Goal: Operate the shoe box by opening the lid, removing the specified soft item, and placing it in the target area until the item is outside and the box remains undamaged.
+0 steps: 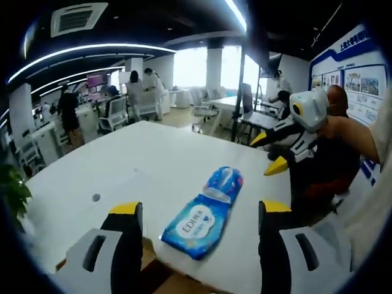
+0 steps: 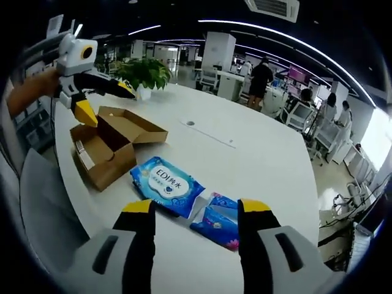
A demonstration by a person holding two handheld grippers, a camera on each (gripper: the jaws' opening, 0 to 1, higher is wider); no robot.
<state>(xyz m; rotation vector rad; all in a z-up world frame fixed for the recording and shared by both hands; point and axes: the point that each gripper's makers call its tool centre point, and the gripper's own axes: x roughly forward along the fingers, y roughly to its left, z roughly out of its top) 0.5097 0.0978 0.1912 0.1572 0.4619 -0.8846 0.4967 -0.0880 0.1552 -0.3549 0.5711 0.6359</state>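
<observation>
— How do the left tongs [image 1: 199, 211] stand?

— Released, nothing between the jaws. They hover over the near edge of the white tabletop [image 1: 122, 171], and just ahead of their yellow tips lies the blue wipes pack [image 1: 204, 214], flat on the tabletop, with a second, smaller blue pack [image 1: 224, 182] touching its far end.

— And the right tongs [image 2: 196, 211]?

— Also released and empty. In the right gripper view the blue wipes pack [image 2: 166, 185] lies just beyond the tips, the smaller pack [image 2: 217, 222] beside it, partly behind the right jaw. In the left gripper view the right tongs [image 1: 272, 152] hang above the tabletop's far right edge, jaws apart, held by a person's arm [image 1: 352, 136].

— Where is the shoe box?

— The brown cardboard shoe box [image 2: 107, 147] sits near the tabletop's left edge in the right gripper view, lid flaps thrown open, close beside the wipes pack but apart from it. The left tongs [image 2: 101, 98] hang above it, spread. A potted plant [image 2: 144, 73] stands beyond.
</observation>
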